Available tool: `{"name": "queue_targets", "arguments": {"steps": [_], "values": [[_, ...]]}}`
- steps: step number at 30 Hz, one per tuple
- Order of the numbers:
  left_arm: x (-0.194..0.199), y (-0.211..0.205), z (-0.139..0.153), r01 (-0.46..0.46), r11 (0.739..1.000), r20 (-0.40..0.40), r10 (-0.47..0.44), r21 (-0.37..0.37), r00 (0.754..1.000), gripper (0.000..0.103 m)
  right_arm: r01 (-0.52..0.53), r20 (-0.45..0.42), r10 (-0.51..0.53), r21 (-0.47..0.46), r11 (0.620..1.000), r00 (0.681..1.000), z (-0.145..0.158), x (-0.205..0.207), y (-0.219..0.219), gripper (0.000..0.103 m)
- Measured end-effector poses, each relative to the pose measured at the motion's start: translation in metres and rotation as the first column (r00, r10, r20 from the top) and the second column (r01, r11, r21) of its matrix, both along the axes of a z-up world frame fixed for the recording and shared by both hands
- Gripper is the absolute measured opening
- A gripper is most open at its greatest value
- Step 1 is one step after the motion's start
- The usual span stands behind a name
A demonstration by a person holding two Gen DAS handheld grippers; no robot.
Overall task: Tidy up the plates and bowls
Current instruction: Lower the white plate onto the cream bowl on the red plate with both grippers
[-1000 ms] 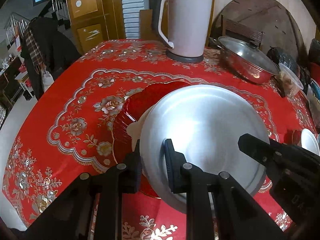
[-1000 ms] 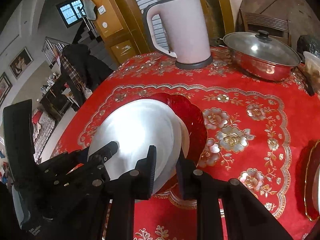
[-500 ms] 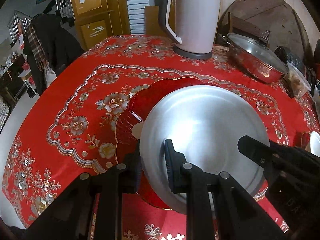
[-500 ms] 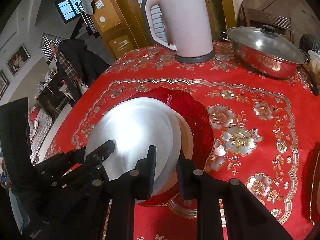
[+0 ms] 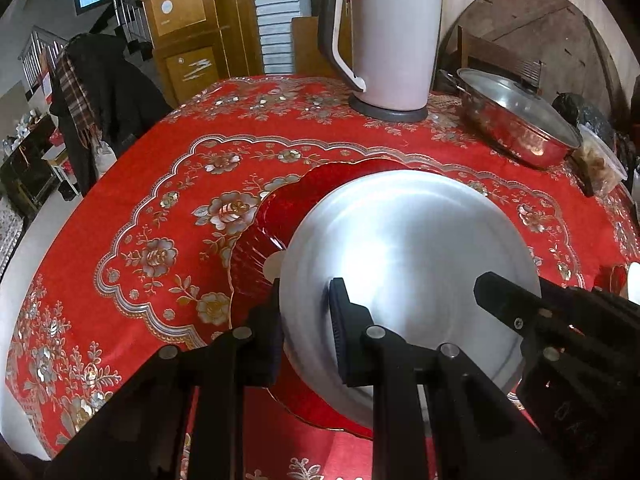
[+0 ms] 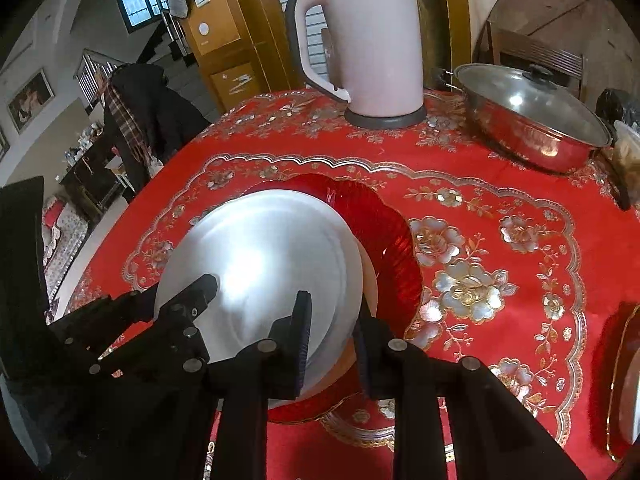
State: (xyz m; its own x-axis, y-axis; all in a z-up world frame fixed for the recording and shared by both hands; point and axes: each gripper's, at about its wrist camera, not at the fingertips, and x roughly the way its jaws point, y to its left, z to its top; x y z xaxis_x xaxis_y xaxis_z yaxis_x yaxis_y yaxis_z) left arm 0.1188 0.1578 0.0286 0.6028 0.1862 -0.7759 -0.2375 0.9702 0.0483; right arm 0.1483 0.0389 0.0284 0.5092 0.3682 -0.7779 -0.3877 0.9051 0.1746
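Note:
A round silver metal plate (image 5: 408, 264) is held between both grippers, just above or on a small white plate (image 5: 273, 266) that lies in a ribbed red plate (image 5: 272, 216) on the table. My left gripper (image 5: 308, 322) is shut on the silver plate's left rim. In the right wrist view my right gripper (image 6: 332, 334) is shut on the right rim of the silver plate (image 6: 264, 264). The white plate (image 6: 369, 276) and red plate (image 6: 388, 236) show beyond it. Each gripper also shows in the other's view: right gripper (image 5: 540, 320), left gripper (image 6: 192, 304).
A pale pink electric kettle (image 5: 388, 40) stands at the back of the red flowered tablecloth (image 5: 160, 208). A steel pot with a glass lid (image 6: 532, 116) sits at the back right. Another red, gold-rimmed plate (image 6: 604, 380) lies at the right edge. A dark coat (image 5: 100, 92) hangs beyond the table's left side.
Both grippers have drawn back a little toward the near edge with the silver plate, so more of the red plate shows beyond it. Both grips are unchanged.

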Motion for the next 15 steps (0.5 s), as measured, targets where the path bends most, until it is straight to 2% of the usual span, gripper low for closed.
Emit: {"name": "queue_targets", "arguments": {"steps": [15], "values": [[-0.0041, 0.0057, -0.0005, -0.022, 1.0, 0.003, 0.022, -0.003, 1.0, 0.019, 0.022, 0.021, -0.022, -0.005, 1.0, 1.0, 0.0033, -0.0018, -0.007, 0.031]]}}
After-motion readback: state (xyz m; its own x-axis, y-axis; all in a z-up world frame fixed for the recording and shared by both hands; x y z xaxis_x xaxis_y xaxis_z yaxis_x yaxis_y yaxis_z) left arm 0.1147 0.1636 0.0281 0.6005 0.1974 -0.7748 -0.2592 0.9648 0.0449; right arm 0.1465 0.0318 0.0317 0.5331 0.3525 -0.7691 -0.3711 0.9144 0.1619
